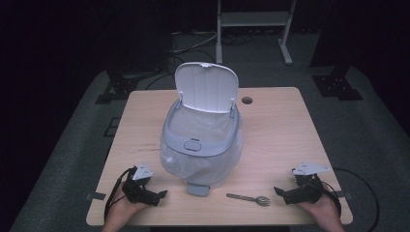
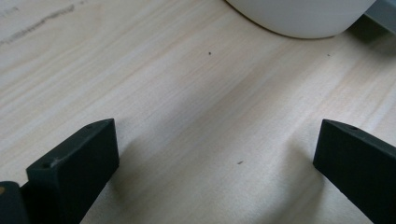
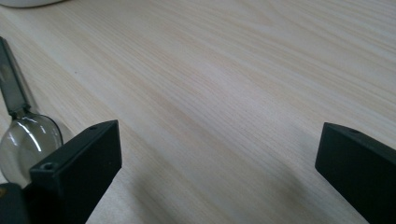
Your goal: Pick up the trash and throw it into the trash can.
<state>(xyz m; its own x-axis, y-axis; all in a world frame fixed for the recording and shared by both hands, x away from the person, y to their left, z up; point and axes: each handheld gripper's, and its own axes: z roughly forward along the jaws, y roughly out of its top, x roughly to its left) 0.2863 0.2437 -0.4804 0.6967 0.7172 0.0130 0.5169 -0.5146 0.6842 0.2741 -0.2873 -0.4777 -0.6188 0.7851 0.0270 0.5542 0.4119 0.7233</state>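
Black jaws stand wide apart on both tools, with nothing between them but pale wood. Our right hand-held gripper (image 1: pixel 282 192) rests low on the worktop (image 1: pixel 280 125), and the metal fork (image 1: pixel 250 197) lies just beside its tips, towards the other hand, its tines nearest us and its handle running away. In the right gripper view the utensil (image 3: pixel 23 135) sits beside the left-hand jaw, not between the two. Our left hand-held gripper (image 1: pixel 162 195) is also spread and empty, pointing inward at the foot of the bin.

We judge the step in hand to be picking up the fork for the bin. To do it well, we would slide the right tool across until the thin handle lies between the jaws, keep them low and level against the wood, and close across the handle's narrow width rather than on the head, which looks likely to slip. The left tool can steady the bin if it shifts.

Beyond the tips stands the grey-white bin (image 1: pixel 200 140), well apart from the right tool, its lid (image 1: pixel 206 87) tipped up at the far side and a clear liner (image 1: pixel 169 159) bulging below the rim.

The gripper views cut the bin (image 2: pixel 299 16) to a curved white edge, and the bright, rounded look of the utensil's head there makes its tines hard to make out. What lies inside the bin we cannot tell.
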